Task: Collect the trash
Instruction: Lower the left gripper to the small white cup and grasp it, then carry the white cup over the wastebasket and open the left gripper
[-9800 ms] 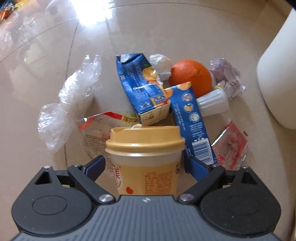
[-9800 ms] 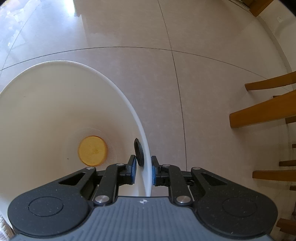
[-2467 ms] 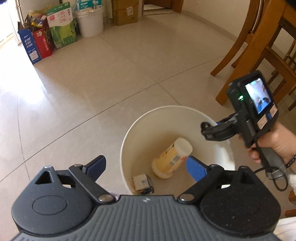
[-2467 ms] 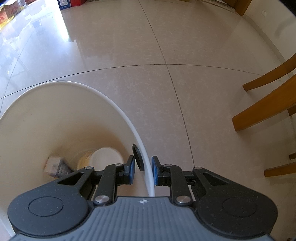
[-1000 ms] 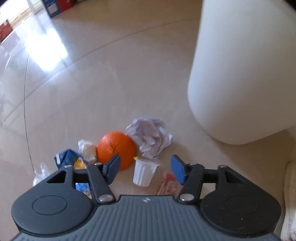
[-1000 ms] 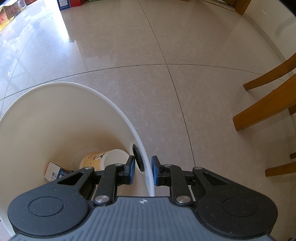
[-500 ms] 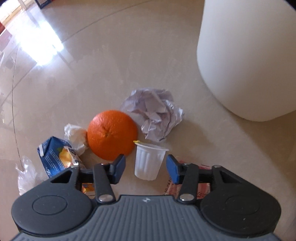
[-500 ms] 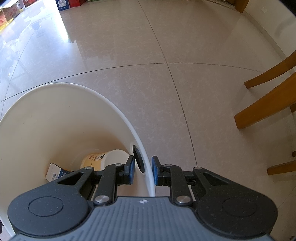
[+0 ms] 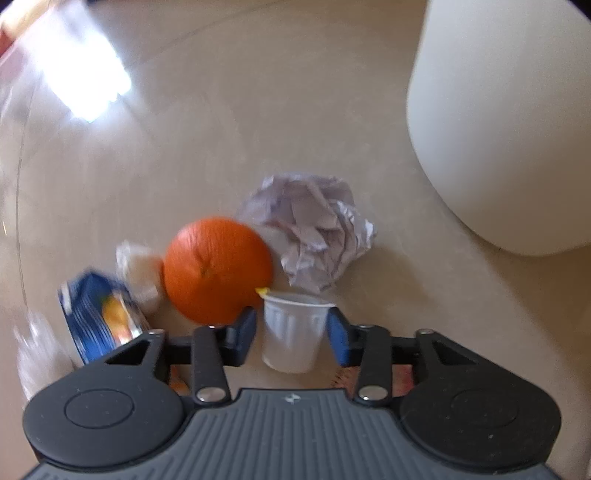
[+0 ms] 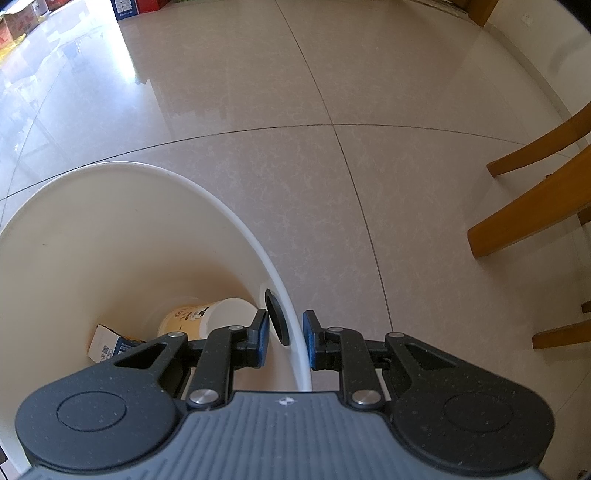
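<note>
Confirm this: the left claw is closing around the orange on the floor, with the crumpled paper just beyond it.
Not the orange. The left wrist view shows the left claw closing around the small white cup on the floor; the crumpled paper does lie just beyond.

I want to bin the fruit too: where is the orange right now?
In the left wrist view, the orange lies on the floor left of centre, between a crumpled paper ball and a blue juice carton, beside the small white plastic cup.

glossy beige tiled floor (image 10: 369, 92) with dark grout lines and a bright glare patch; wooden chair legs (image 10: 528, 206) at the right edge; cardboard boxes (image 10: 22, 18) far off along the top-left edge.
</note>
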`<state>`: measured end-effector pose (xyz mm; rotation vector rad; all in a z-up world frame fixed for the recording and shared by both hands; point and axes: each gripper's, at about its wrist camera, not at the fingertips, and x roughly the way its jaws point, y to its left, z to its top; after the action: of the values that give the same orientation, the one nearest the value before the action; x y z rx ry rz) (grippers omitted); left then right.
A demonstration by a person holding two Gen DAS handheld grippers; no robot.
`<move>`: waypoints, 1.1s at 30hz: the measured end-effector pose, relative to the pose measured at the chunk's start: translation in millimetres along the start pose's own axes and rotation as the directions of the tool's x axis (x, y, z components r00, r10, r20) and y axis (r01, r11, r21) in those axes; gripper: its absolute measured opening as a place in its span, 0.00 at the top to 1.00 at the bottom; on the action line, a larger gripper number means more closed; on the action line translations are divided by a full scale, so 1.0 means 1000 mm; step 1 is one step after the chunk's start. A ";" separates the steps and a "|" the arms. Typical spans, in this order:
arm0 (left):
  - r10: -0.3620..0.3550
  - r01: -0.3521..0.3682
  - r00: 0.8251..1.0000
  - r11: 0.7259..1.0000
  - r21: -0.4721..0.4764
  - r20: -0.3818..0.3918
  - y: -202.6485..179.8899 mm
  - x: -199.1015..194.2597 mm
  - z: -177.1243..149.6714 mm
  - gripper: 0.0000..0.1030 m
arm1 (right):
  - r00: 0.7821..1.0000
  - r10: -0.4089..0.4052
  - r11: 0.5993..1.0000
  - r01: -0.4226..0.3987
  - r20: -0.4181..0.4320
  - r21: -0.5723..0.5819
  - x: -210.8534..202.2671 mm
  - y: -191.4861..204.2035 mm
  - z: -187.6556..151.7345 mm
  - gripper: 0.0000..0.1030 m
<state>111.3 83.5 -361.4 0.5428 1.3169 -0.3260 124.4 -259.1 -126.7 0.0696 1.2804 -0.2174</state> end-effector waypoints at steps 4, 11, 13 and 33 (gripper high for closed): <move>0.010 -0.010 1.000 1.000 0.009 -0.002 -0.001 0.005 -0.003 0.63 | 1.000 0.003 1.000 -0.003 -0.002 0.010 0.001 -0.001 0.000 0.78; -0.010 0.010 1.000 1.000 -0.008 -0.008 -0.002 0.009 0.002 0.66 | 1.000 -0.006 1.000 0.006 -0.002 0.003 0.003 0.001 -0.001 0.78; -0.014 0.014 1.000 1.000 0.005 -0.018 -0.001 0.007 0.004 0.66 | 1.000 -0.007 1.000 0.007 -0.002 0.004 0.003 0.001 0.000 0.78; -0.053 0.056 0.998 0.989 0.136 -0.023 0.015 -0.137 0.045 0.67 | 0.999 -0.030 0.999 0.030 -0.021 0.013 0.012 0.009 0.000 0.79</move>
<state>124.3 61.0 -218.3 0.6271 1.3366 -0.4596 129.9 -251.6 -138.6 0.0642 1.3017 -0.2518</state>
